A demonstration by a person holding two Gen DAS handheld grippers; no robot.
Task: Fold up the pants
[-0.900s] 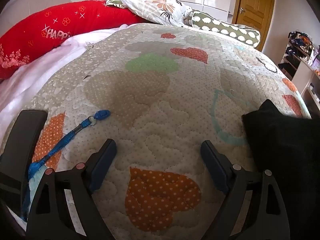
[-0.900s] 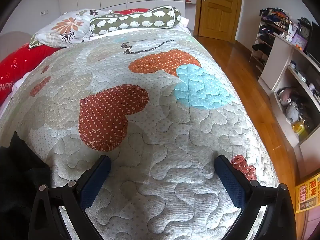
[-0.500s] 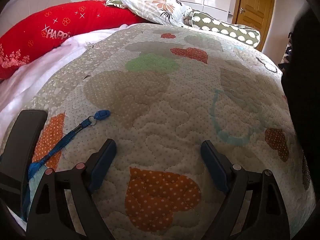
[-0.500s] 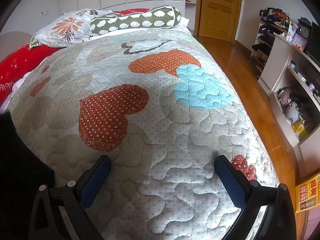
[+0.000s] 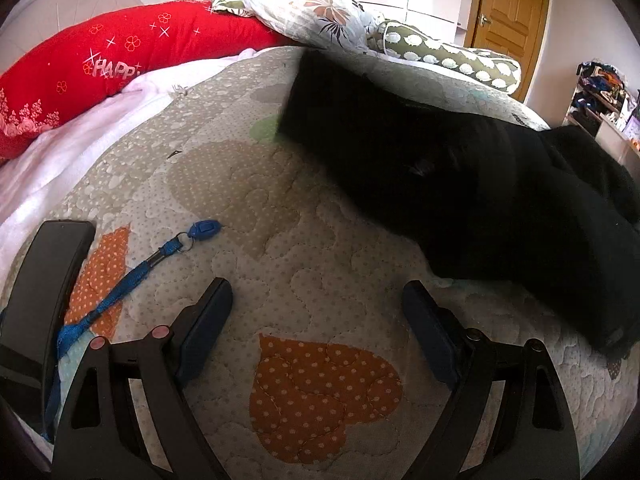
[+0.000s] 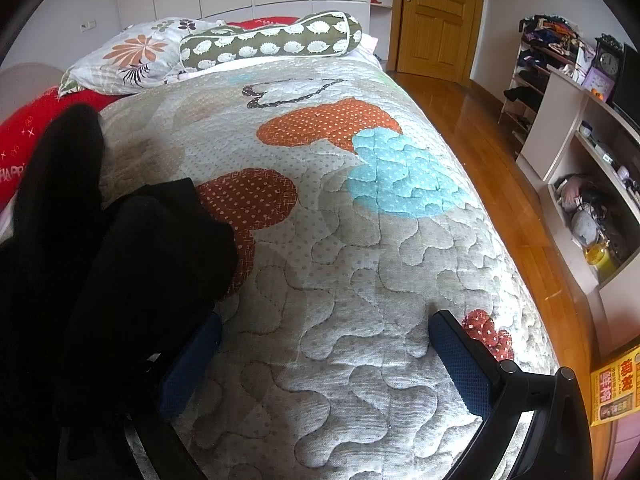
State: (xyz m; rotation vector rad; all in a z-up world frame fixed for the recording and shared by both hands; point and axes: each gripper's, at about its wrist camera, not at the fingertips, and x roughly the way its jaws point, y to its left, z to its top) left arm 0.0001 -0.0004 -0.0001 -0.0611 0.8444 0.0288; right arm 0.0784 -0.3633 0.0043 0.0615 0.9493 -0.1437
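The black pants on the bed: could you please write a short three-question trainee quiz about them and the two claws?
1. True or false: the left claw grips the black pants.
2. The pants lie on: A) quilt B) floor C) shelf.
3. Fill in: beside the left claw lies a ____ lanyard.

Key: 1 false, its jaws stand open and empty, as do the right claw jaws; 2 A; 3 blue.

Black pants (image 5: 460,168) lie unfolded on the quilted bedspread (image 5: 248,240), one leg extended toward the pillows, the bunched remainder nearer the foot of the bed
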